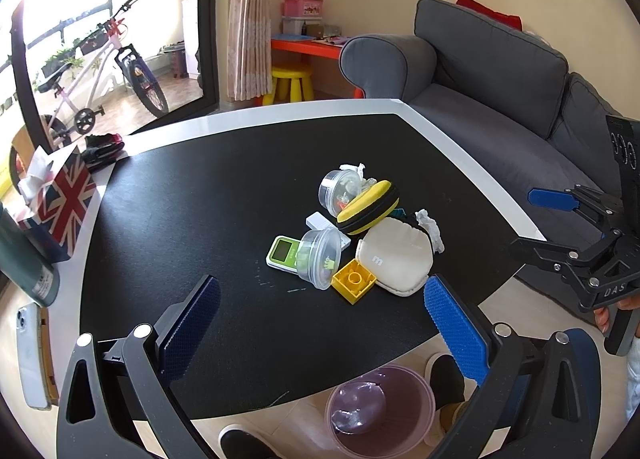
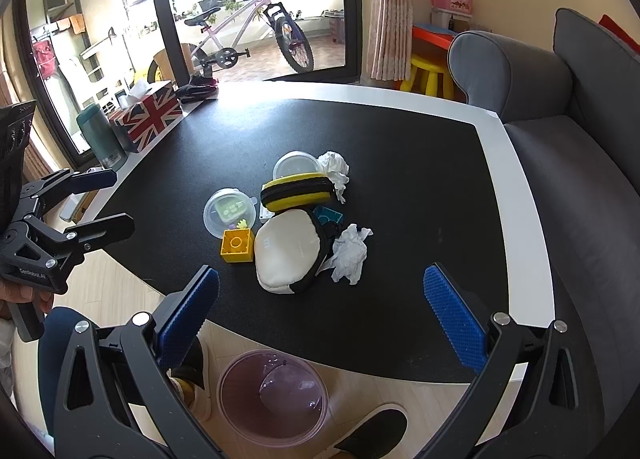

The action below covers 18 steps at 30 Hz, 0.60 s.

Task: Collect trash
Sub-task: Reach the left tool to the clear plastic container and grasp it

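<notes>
Clearly the crumpled tissue (image 2: 349, 255) beside the white pouch (image 2: 286, 253) is light and soft — pinch its middle bulk. Another wad (image 2: 334, 167) lies behind the yellow case (image 2: 298, 191). Both the left gripper (image 1: 320, 323) and the right gripper (image 2: 320, 319) stand apart, empty — the bin (image 2: 272, 399) waits below.

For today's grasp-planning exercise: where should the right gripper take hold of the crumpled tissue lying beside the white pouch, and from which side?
Pinch the crumpled tissue across its bulging middle, from above and from its bare side away from the white pouch. The right gripper is open and nearest.
</notes>
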Tool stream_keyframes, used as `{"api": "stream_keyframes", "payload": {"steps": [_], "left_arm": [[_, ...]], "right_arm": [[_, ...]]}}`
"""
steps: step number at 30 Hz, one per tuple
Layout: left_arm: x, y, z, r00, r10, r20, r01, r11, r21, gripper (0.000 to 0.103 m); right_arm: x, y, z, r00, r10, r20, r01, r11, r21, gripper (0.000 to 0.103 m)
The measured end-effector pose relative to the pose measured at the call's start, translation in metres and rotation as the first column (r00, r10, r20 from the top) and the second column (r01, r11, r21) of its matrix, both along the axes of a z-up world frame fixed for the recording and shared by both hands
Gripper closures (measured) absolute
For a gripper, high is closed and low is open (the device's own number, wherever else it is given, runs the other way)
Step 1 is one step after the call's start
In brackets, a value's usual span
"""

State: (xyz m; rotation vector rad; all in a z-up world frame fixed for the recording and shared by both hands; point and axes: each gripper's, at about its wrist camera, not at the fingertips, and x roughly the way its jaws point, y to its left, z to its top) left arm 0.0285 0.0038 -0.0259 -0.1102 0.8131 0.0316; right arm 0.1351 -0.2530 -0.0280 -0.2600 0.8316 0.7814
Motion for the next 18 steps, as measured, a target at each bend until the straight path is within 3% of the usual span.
{"api": "stream_keyframes", "payload": {"steps": [18], "left_arm": [[0.062, 0.023, -0.029, 0.993, -0.045, -0.105, 0.044, 0.999, -0.016, 0.005]], "right_arm": [[0.009, -0.002, -0.01, 1.0, -0.007, -0.028, 0.007, 1.0, -0.012, 0.003]]}}
